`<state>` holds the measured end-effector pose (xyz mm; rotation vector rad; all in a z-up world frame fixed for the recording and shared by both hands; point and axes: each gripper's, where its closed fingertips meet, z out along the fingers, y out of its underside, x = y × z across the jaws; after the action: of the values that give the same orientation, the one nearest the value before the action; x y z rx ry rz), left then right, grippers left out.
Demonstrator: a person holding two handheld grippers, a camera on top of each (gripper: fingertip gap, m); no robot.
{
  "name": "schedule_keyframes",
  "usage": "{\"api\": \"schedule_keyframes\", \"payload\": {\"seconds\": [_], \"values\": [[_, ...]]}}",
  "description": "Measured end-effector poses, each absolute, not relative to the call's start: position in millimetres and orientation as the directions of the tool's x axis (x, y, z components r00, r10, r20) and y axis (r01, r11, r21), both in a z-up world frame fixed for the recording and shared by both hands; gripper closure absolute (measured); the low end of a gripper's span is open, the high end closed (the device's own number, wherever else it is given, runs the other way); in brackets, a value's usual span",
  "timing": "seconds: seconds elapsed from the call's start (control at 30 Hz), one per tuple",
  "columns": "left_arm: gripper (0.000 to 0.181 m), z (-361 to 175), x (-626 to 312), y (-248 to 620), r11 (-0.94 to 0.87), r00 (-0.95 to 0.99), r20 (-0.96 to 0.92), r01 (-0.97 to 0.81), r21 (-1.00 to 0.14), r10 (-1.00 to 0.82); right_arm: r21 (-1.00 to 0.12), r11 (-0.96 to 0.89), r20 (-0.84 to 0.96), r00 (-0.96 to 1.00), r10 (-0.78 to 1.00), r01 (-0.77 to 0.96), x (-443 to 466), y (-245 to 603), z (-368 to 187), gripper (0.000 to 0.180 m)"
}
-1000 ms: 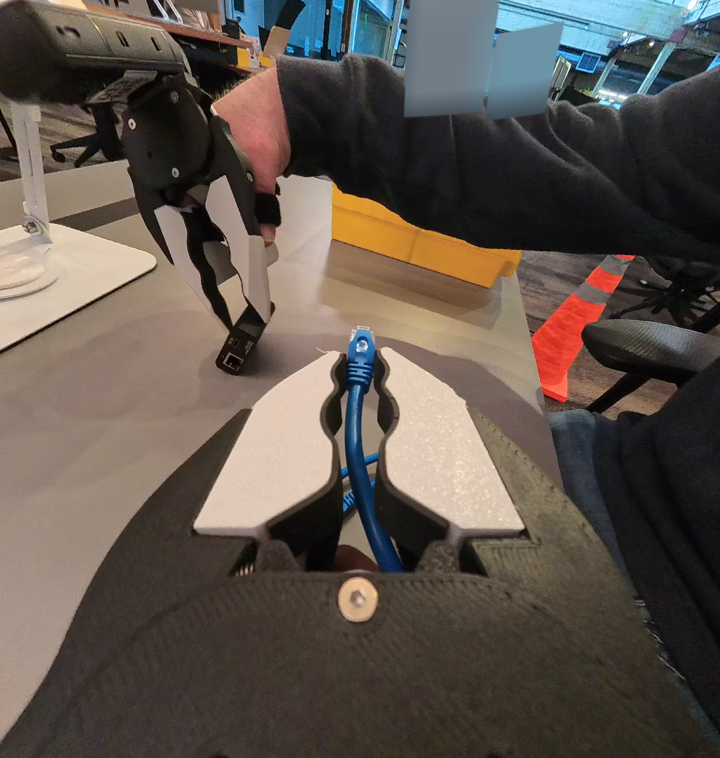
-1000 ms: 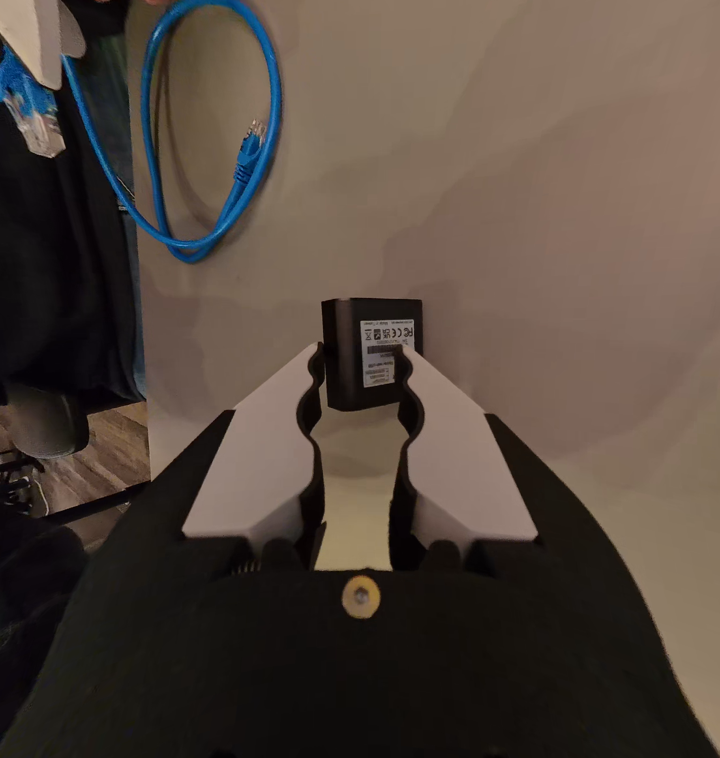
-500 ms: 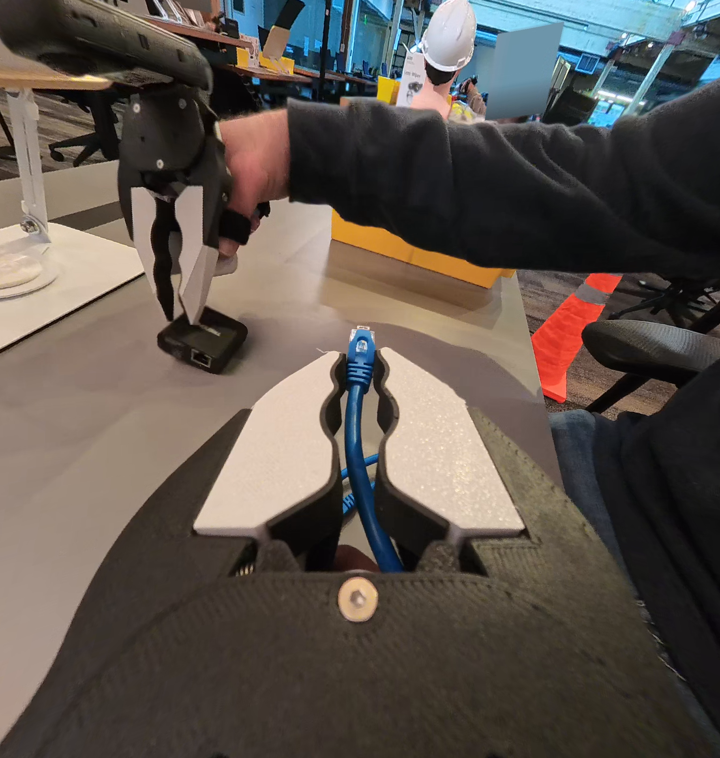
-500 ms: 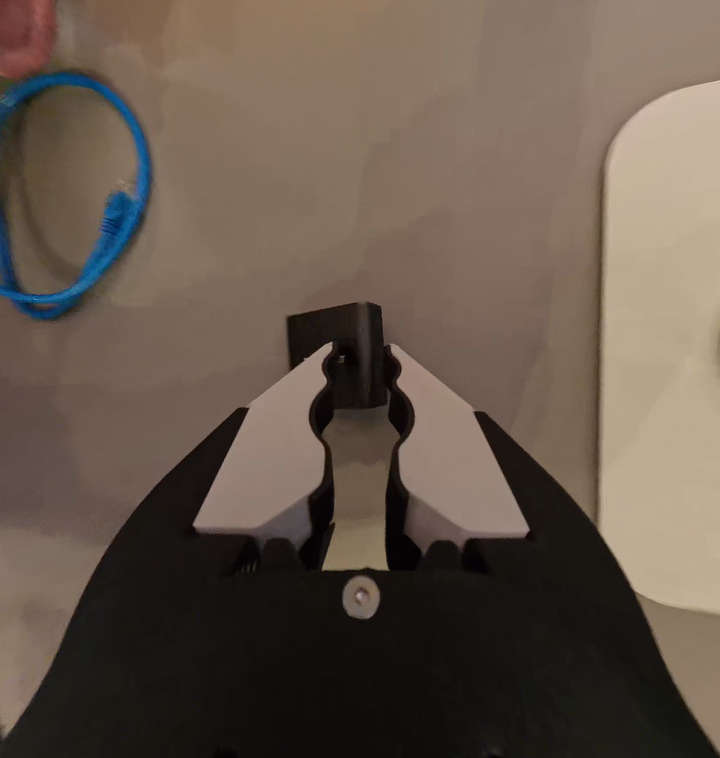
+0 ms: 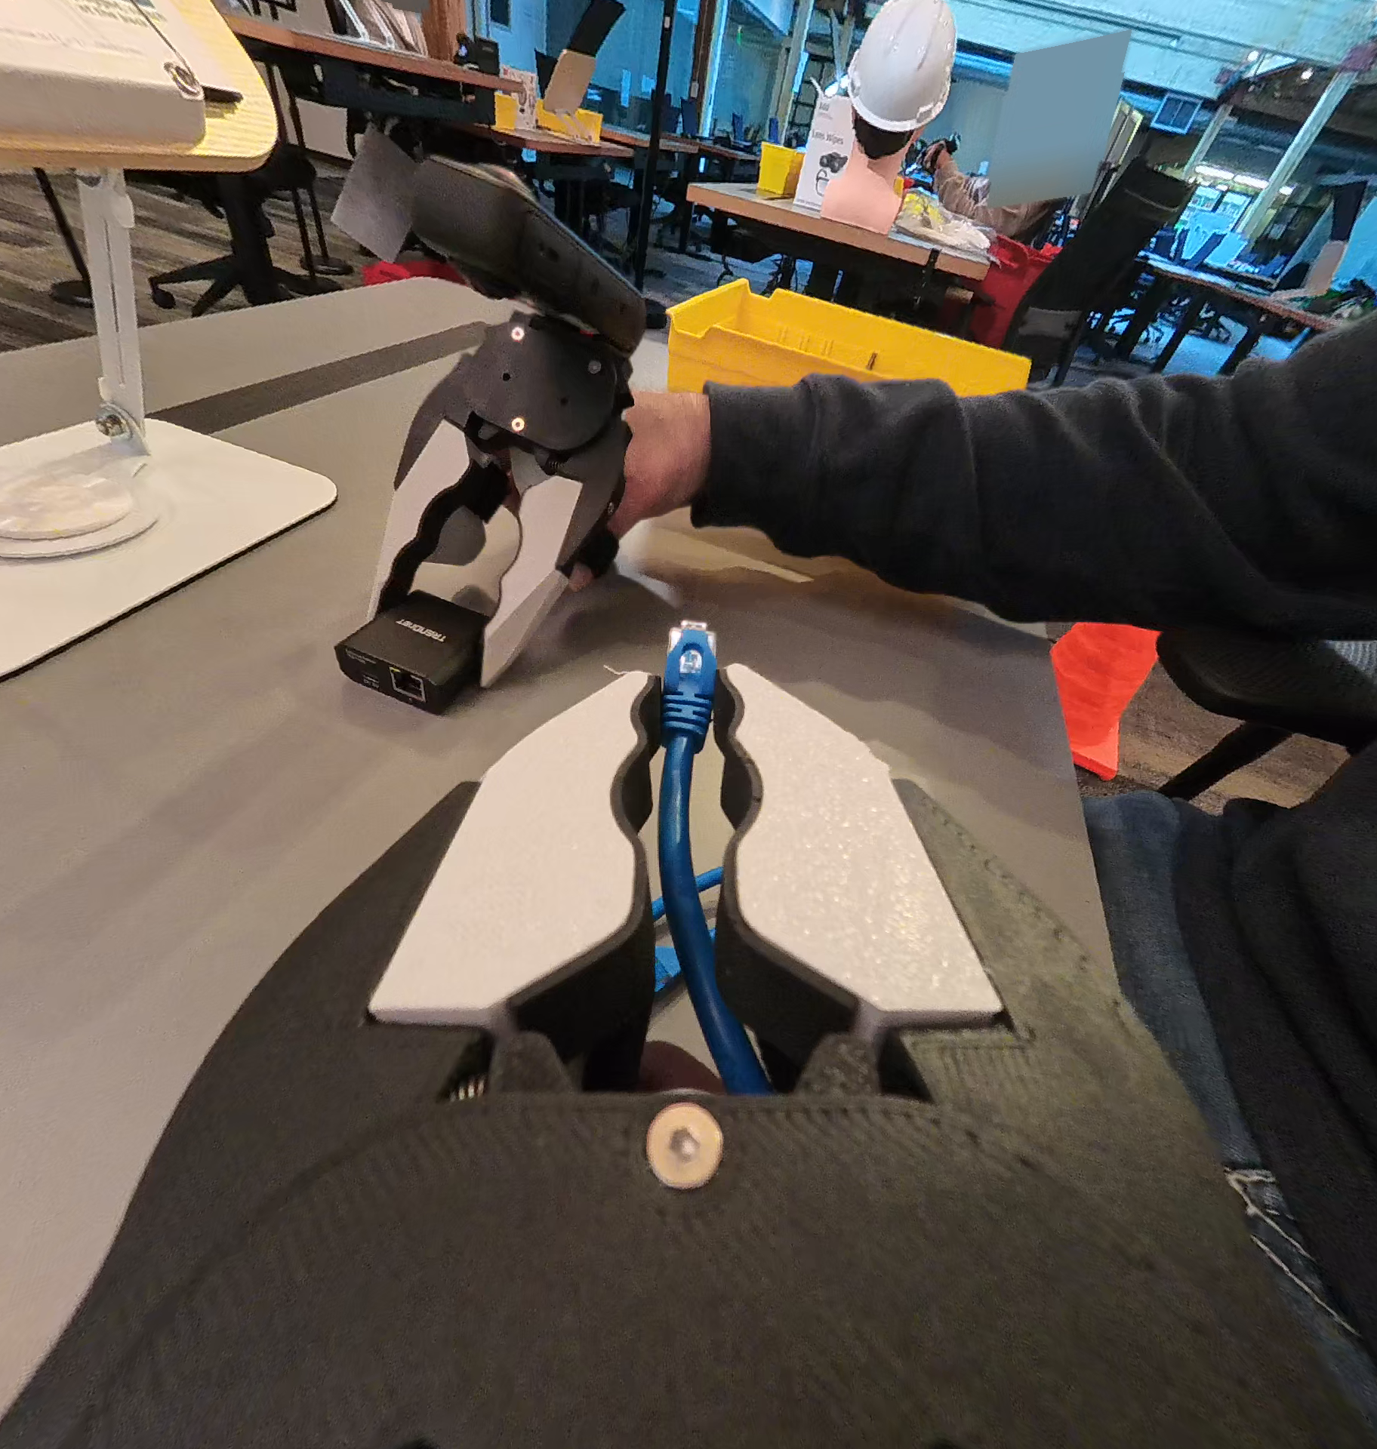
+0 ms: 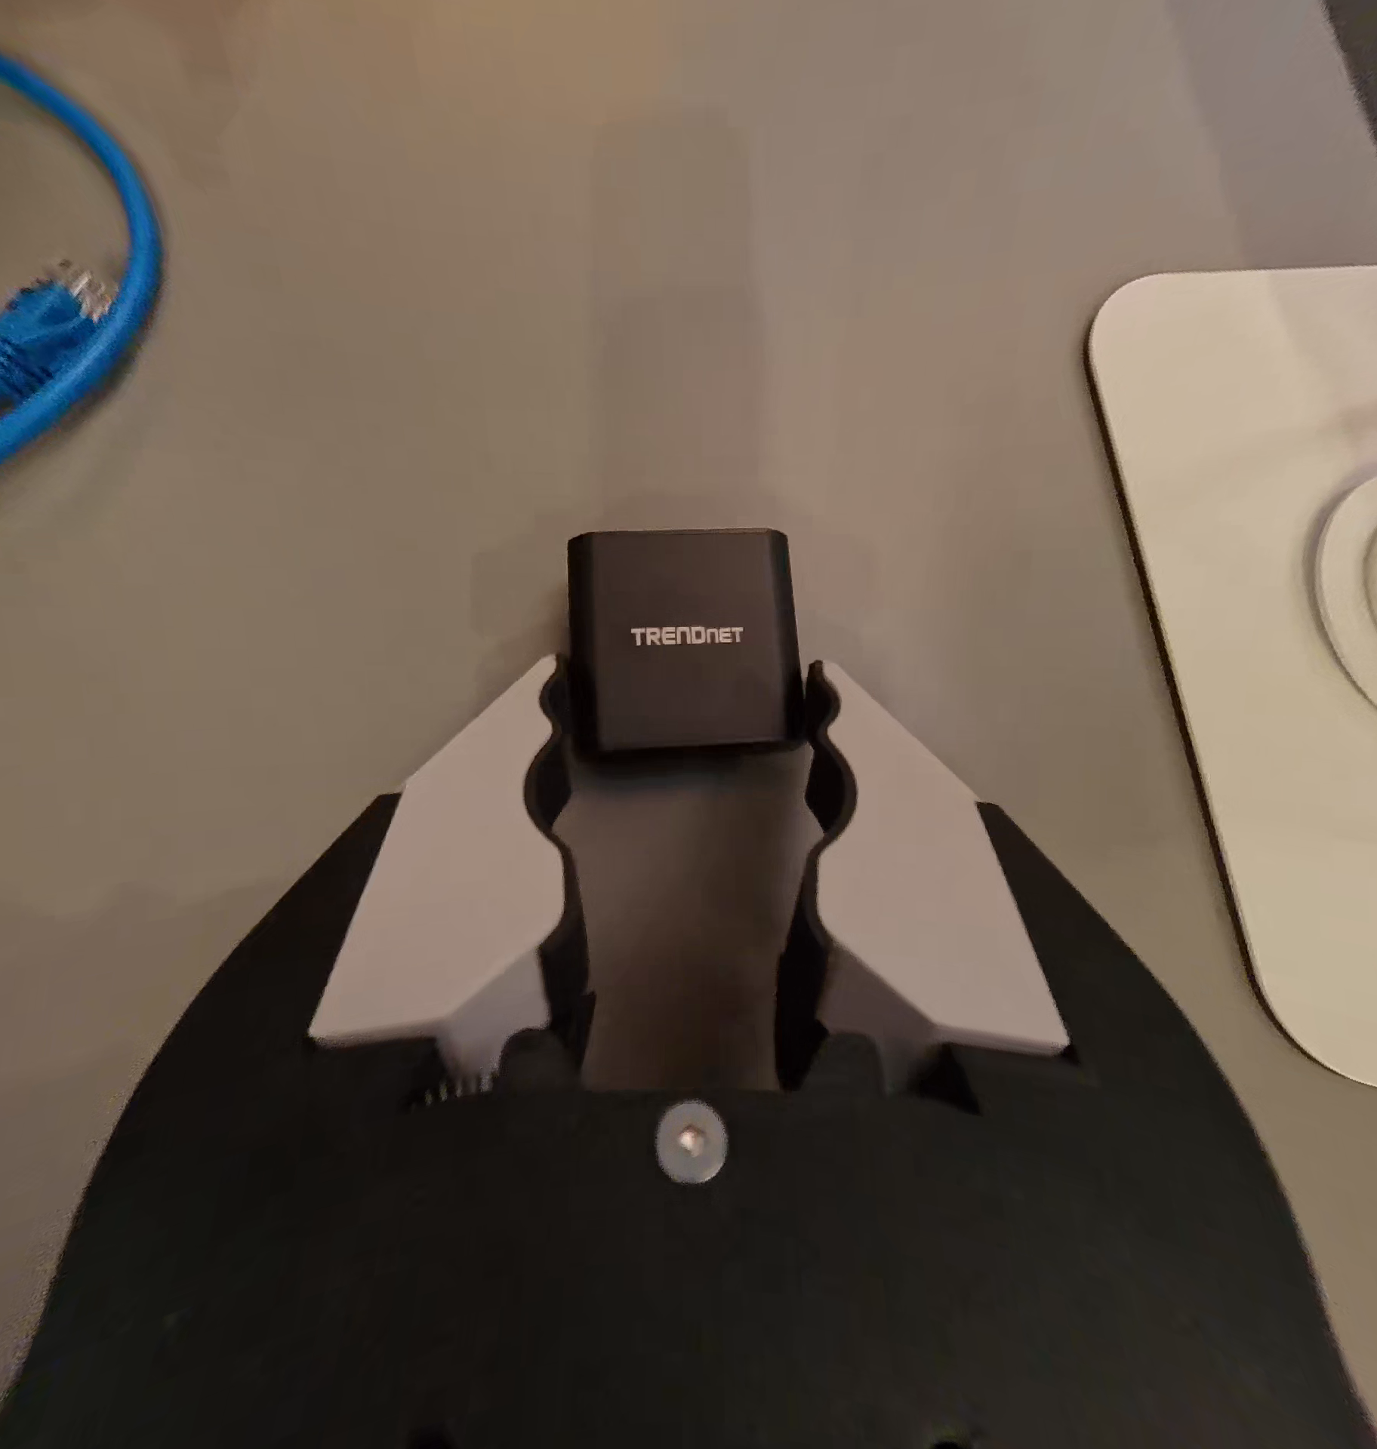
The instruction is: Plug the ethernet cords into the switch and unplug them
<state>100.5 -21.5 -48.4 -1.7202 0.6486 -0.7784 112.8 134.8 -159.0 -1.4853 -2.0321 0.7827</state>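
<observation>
Nothing is plugged in yet. Your left gripper [image 5: 689, 680] has its jaws clenched on the blue cord [image 5: 681, 800]; your right gripper [image 6: 685, 706] has jaws straddling the switch [image 6: 679, 639], grip uncertain.

Tabletop [image 5: 160, 823] bare betw. left claw [image 5: 689, 690] and switch [image 5: 411, 659]: open lane to switch's port face, nothing in it. Plug of blue cord [image 5: 689, 666] sticks out past left claw tips, aimed right of switch.

Right claw [image 5: 442, 627] straddles switch from behind, one finger each side; sides and rear blocked. Sleeve [image 5: 1023, 502] spans above tabletop on right, bars passage there.

White stand base [image 5: 199, 502] left of switch, strip of bare tabletop betw. them. Yellow bin [image 5: 826, 345] at far edge.

Cord's loose loop and second plug [image 6: 50, 306] lie well apart from switch [image 6: 681, 639]; base [image 6: 1219, 627] nearby on opp. side.
</observation>
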Motion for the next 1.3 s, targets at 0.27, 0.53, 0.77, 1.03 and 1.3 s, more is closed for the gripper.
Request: {"api": "schedule_keyframes", "payload": {"seconds": [0.27, 0.53, 0.77, 1.03, 1.3], "values": [[0.169, -38, 89, -18, -0.255, 0.68, 0.173, -0.021, -0.967, -0.713, -0.852, 0.092, -0.099, -0.332, 0.938, 0.516, 118, 110, -120, 0.122], [0.169, -22, 97, -10, -0.257, 0.718, 0.149, -0.044, -0.965, -0.68, -0.929, 0.077, -0.09, -0.422, 0.902, 0.362, 136, 66, -59, 0.122], [0.169, -13, 107, -10, -0.269, 0.729, 0.116, -0.096, -0.958, -0.674, -0.925, 0.176, 0.019, -0.422, 0.907, 0.337, 140, 41, -39, 0.122], [0.169, -19, 113, -8, -0.284, 0.733, 0.075, -0.166, -0.944, -0.676, -0.919, 0.201, 0.031, -0.445, 0.895, 0.34, 139, 23, -34, 0.122], [0.169, -16, 119, -11, -0.272, 0.709, 0.078, -0.165, -0.948, -0.701, -0.941, 0.16, -0.002, -0.48, 0.877, 0.298, 139, 16, -28, 0.122]]}}
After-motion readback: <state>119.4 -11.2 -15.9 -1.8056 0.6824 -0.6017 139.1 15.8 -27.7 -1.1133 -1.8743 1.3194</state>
